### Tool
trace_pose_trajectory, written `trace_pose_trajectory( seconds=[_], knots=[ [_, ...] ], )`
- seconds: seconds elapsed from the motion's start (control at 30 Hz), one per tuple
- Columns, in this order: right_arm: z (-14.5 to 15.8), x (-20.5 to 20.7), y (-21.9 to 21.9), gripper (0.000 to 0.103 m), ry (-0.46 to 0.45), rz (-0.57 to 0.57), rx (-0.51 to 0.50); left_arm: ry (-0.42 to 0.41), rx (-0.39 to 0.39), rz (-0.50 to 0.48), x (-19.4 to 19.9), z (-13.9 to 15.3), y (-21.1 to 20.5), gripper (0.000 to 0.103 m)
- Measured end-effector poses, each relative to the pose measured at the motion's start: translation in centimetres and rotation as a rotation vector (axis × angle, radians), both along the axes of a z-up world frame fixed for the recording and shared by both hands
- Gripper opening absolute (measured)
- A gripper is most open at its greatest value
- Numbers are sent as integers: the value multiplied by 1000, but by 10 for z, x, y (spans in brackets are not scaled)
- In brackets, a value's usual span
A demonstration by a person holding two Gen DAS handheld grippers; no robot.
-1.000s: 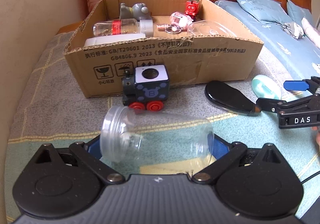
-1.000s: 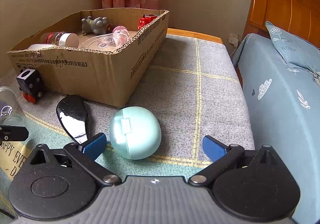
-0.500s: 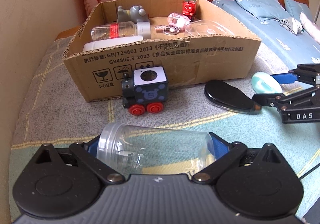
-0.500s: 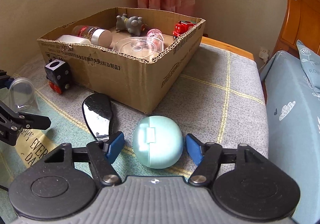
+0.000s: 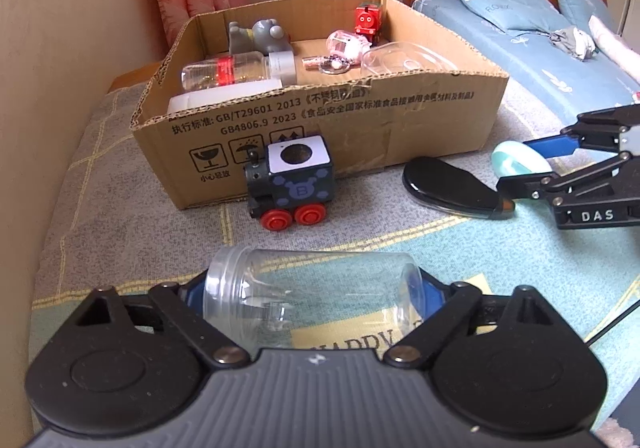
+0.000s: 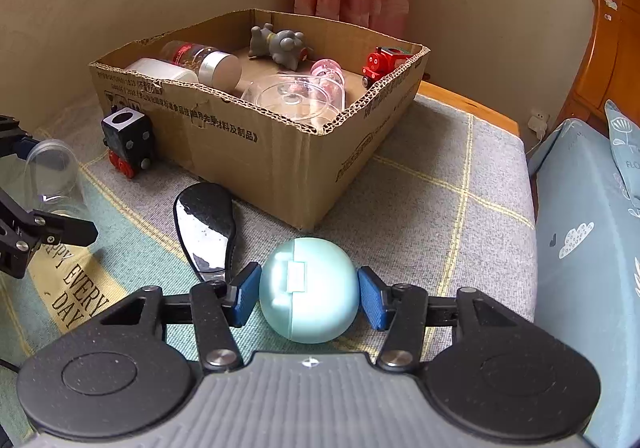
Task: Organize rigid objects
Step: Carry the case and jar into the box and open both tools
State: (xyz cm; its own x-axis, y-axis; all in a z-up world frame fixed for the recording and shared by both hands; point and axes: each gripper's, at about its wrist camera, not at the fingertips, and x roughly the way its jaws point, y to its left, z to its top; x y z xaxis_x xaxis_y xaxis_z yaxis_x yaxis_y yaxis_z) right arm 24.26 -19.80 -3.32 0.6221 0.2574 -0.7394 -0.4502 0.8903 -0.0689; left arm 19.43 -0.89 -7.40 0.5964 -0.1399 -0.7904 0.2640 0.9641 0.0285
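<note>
A clear plastic jar (image 5: 312,300) lies on its side across my left gripper (image 5: 312,288). The jaws are closing, and the blue pads (image 5: 430,288) meet its mouth and its base. In the right wrist view that gripper (image 6: 52,187) shows at the left edge around the jar (image 6: 52,175). My right gripper (image 6: 308,298) is shut on a teal egg-shaped case (image 6: 308,312), one pad pressing each side. It rests on the blanket. From the left wrist view this gripper (image 5: 516,165) is at the right, around the case (image 5: 512,163).
An open cardboard box (image 5: 360,119) behind holds a bottle (image 5: 236,71), a grey toy (image 5: 260,35), a red train (image 5: 368,19) and clear lids. A black toy train (image 5: 292,183) and a glossy black paddle (image 5: 448,183) lie before it. A blue bed (image 6: 580,248) borders the right.
My right gripper's jaws came together from wide apart onto the teal case, and the hand rolled. The left jaws narrowed onto the jar, which turned to lie straight across them.
</note>
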Motion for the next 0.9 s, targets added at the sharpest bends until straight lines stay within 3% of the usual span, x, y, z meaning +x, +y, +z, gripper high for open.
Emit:
trace_pose_trajectory(
  seconds=[0.4,0.9],
  knots=[
    [13,-13,2,58,24,62,-61,-18,55,-76,-9,28,-2,92],
    [87,-25,11,58,-77,190,-6,-96,66,-85,2,77,6,92]
  ],
)
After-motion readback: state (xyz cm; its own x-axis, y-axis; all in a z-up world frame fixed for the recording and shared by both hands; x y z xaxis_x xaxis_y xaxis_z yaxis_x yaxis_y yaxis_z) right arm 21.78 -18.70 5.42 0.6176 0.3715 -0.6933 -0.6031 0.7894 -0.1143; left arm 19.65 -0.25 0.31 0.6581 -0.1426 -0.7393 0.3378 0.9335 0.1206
